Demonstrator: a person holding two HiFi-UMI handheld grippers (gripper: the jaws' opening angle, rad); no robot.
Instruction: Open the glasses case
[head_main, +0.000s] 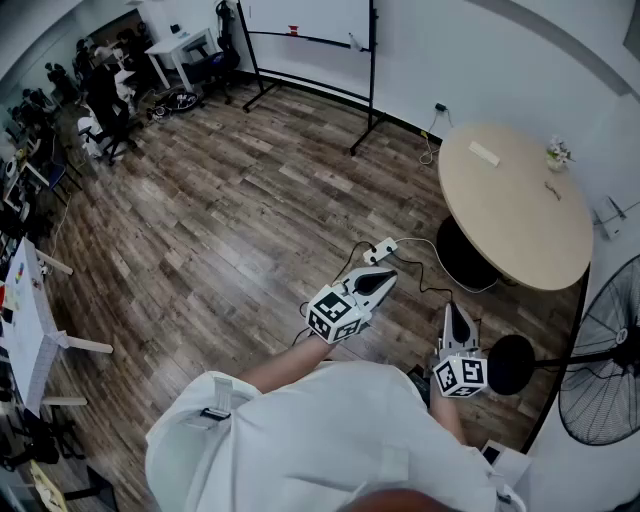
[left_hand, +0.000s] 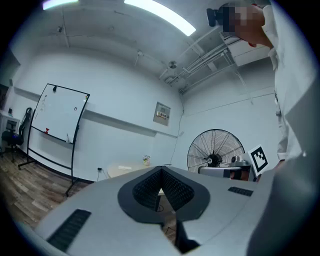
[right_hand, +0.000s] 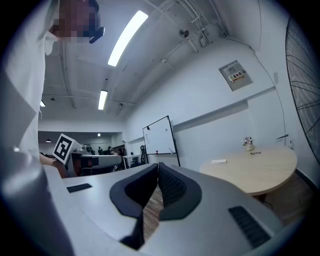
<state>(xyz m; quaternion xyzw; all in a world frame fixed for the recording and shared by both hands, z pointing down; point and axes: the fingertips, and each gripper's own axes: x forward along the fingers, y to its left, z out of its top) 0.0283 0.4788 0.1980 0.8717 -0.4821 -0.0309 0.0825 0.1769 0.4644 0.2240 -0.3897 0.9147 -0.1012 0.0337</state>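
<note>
While far from the table's (head_main: 520, 220) white case (head_main: 484, 153), left gripper (head_main: 386, 279) and right gripper (head_main: 453, 313) clenched, empty.

Matt wood-plank floor (head_main: 200, 230); table (head_main: 510, 200) seemingly smooth wood; left gripper (head_main: 386, 276) matt plastic.

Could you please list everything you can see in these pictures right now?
Round table: one, beige, upper right by the wall.
Flat item: one, white, on the table; identity unclear.
Small plant: one, pale, table's far edge.
Whiteboard: one, white on black stand, far wall.
Floor fan: one, black, right edge.
Power strip: one, white, floor near the table.
Left hand-held gripper: one, grey-white, jaws together, empty.
Right hand-held gripper: one, grey-white, jaws together, empty.
</note>
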